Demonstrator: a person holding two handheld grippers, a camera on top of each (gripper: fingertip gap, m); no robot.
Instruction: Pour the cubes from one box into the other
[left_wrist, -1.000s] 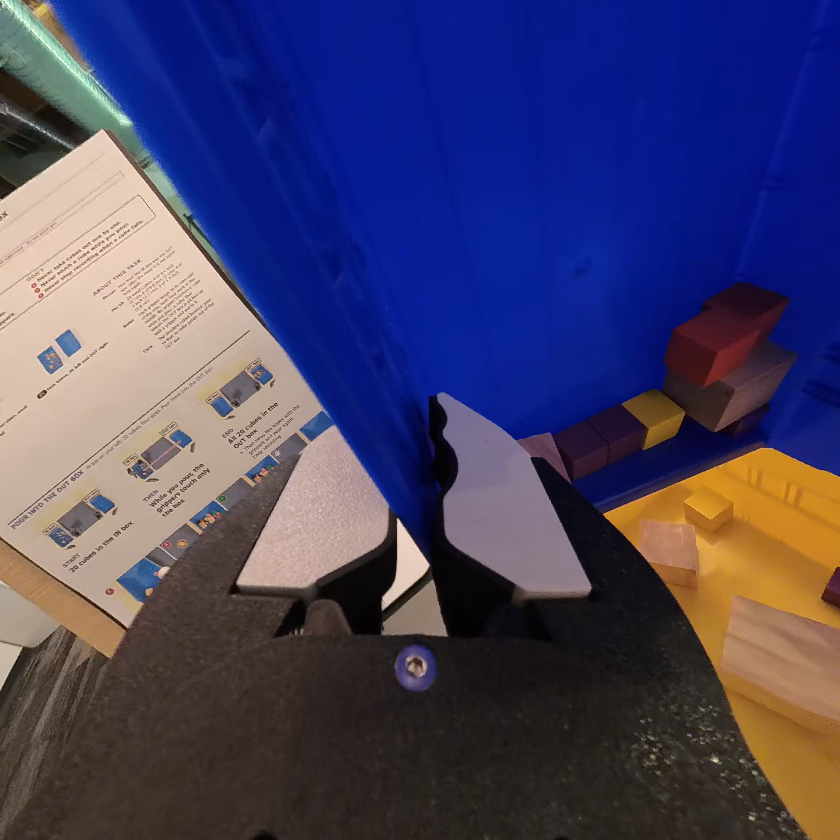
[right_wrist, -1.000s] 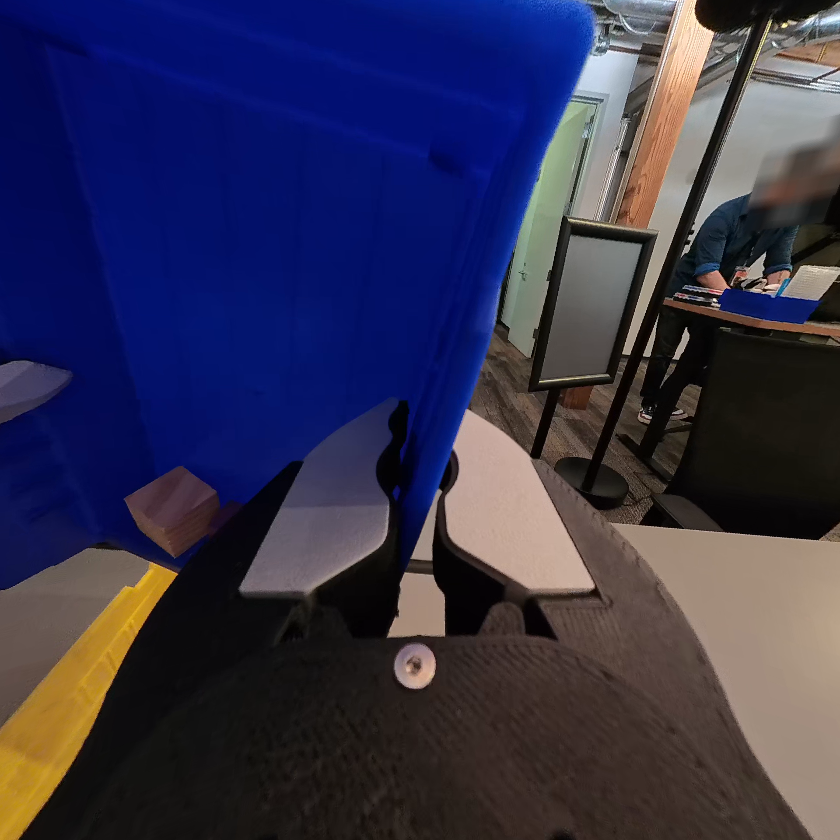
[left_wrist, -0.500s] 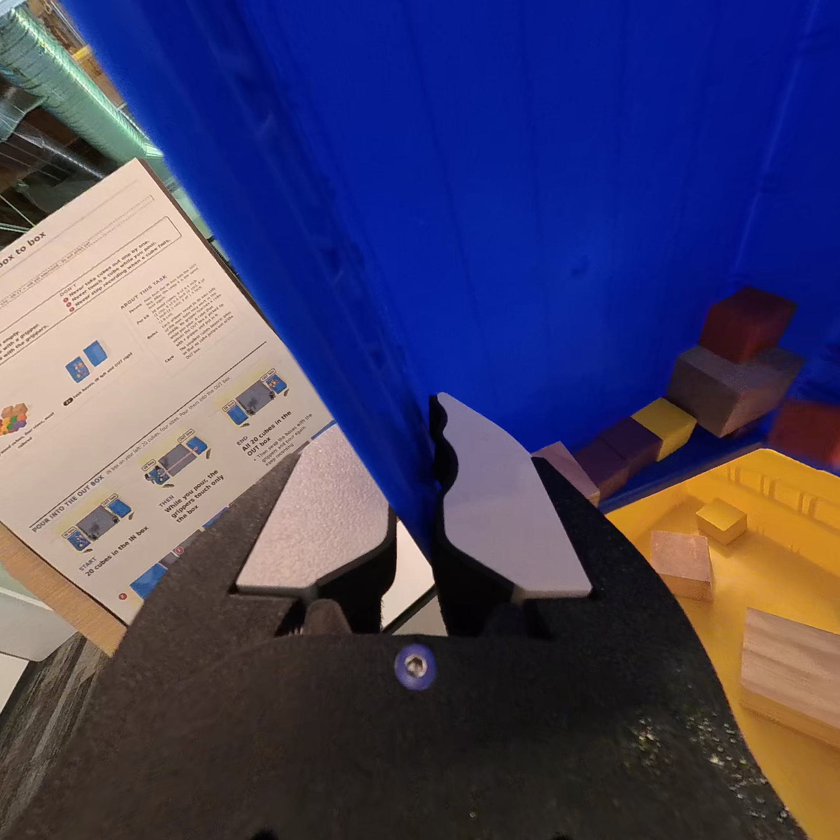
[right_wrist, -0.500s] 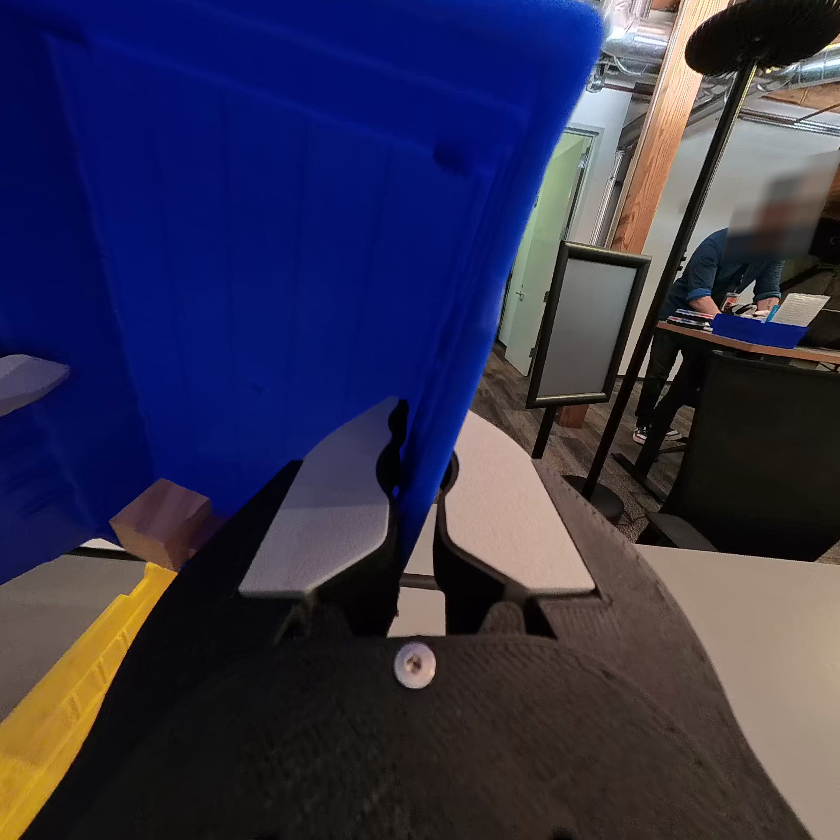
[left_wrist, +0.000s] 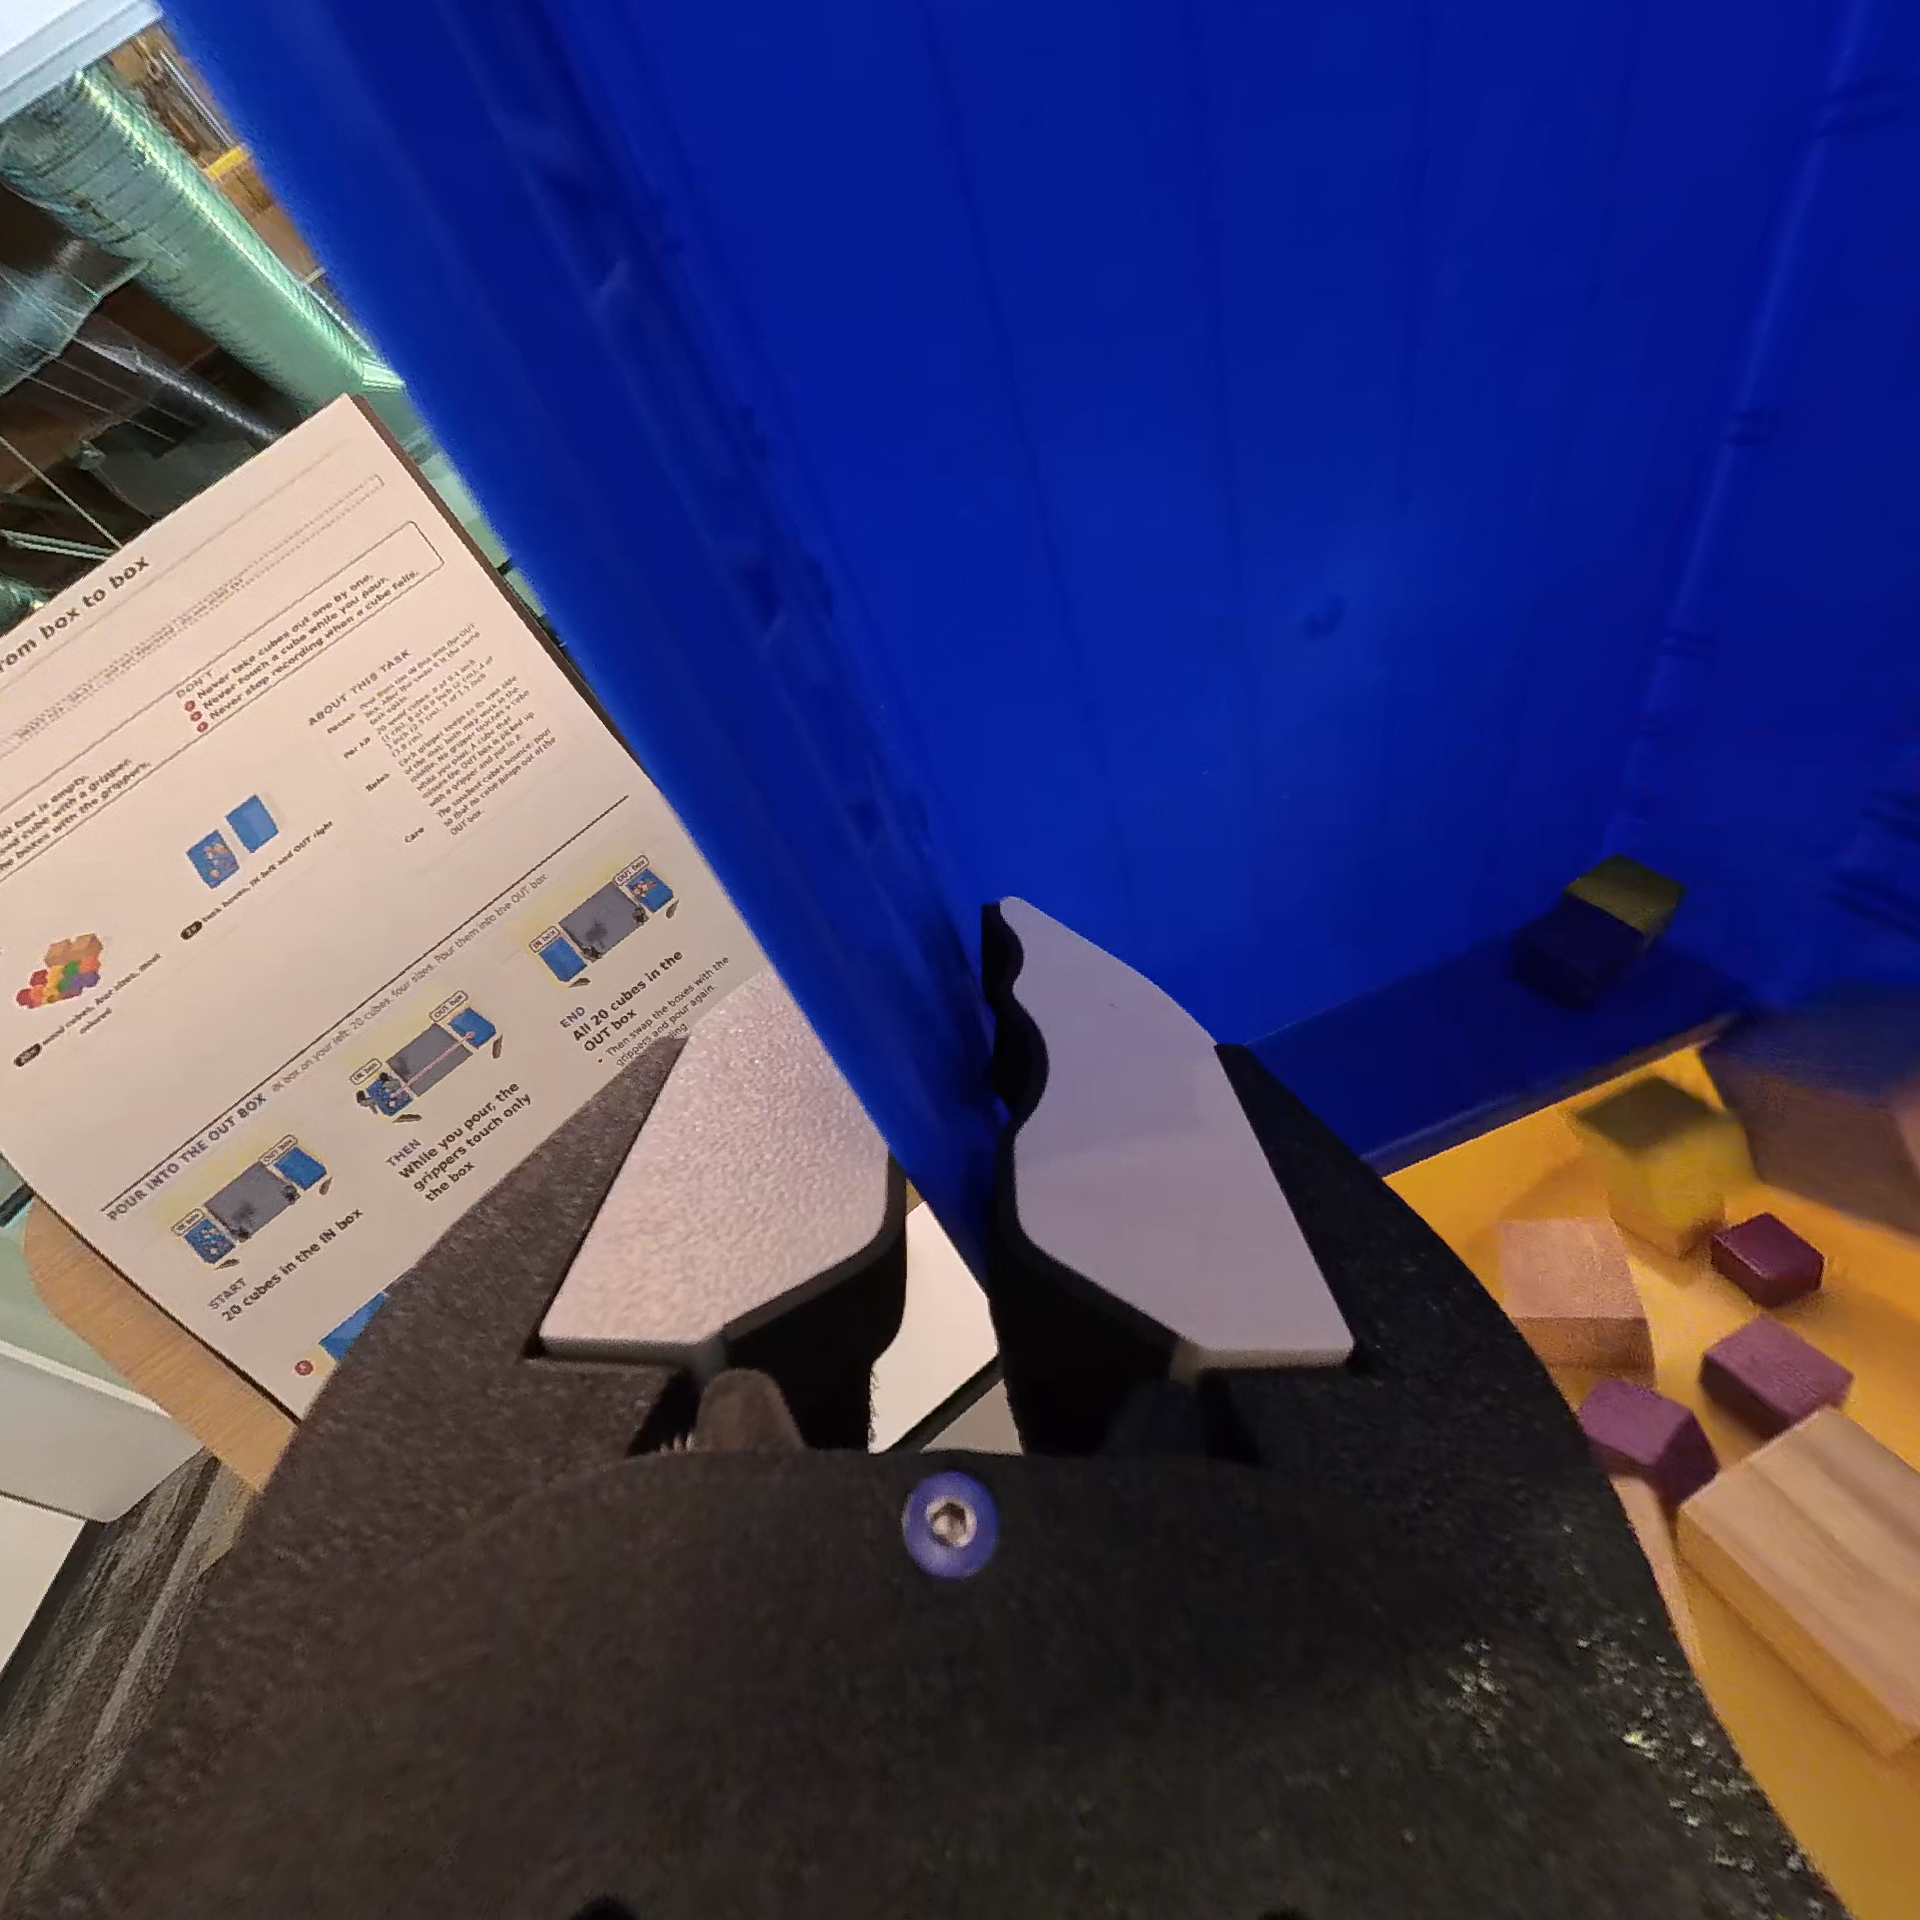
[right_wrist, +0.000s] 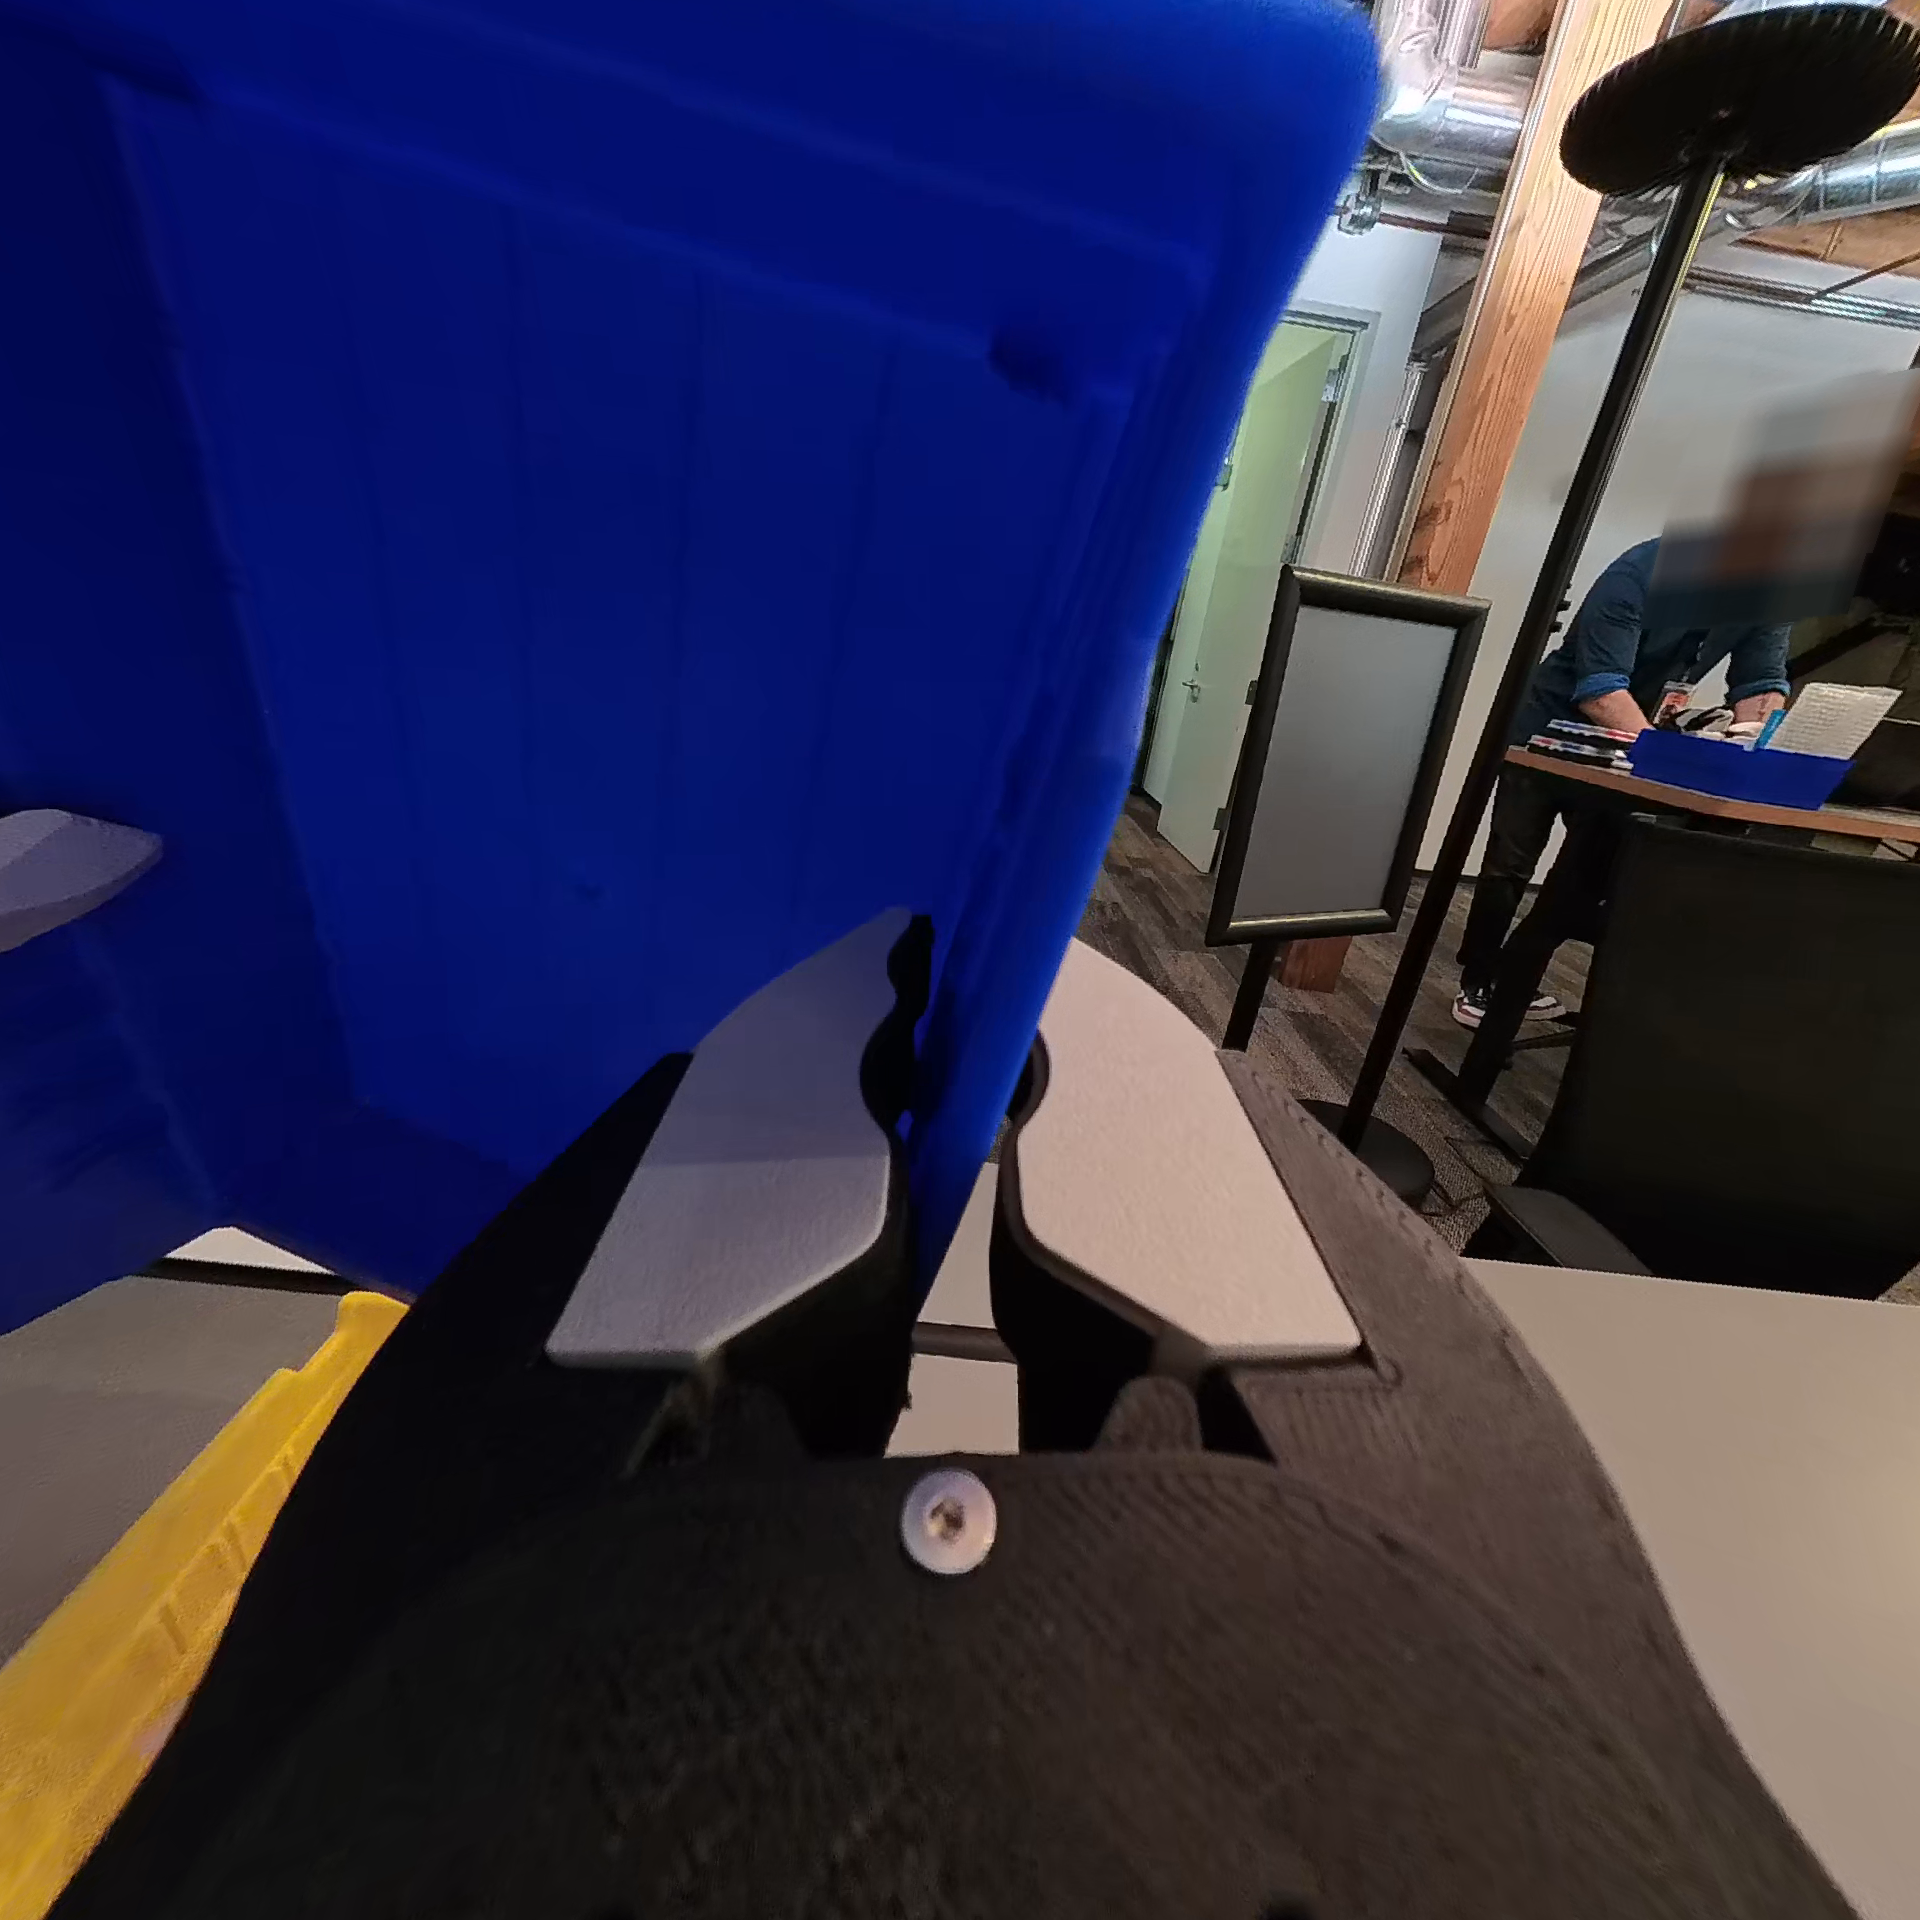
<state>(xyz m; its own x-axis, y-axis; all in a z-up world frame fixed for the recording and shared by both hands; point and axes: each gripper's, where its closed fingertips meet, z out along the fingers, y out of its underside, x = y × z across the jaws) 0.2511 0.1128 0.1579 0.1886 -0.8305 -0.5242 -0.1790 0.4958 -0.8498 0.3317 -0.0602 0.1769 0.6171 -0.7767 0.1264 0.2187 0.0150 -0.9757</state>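
Blue box, tipped steeply, held on opposite side walls: left gripper and right gripper each pinch a wall edge between their two fingers. Its lower lip hangs over the yellow box, seen at 4 o'clock in the left wrist view. Wooden cubes already lie there: purple cubes, a large pale cube. A dark cube and a yellow cube cling in the blue box's lower corner at 3 o'clock; blurred ones appear mid-fall.

Risk, as a judgement: falling cubes may bounce over the yellow rim, which is near at 8 o'clock in the right view; the thin wall may slip in either pinch. Open table lies at 4 o'clock; an instruction sheet stands close at 9 o'clock, limiting leftward swing.
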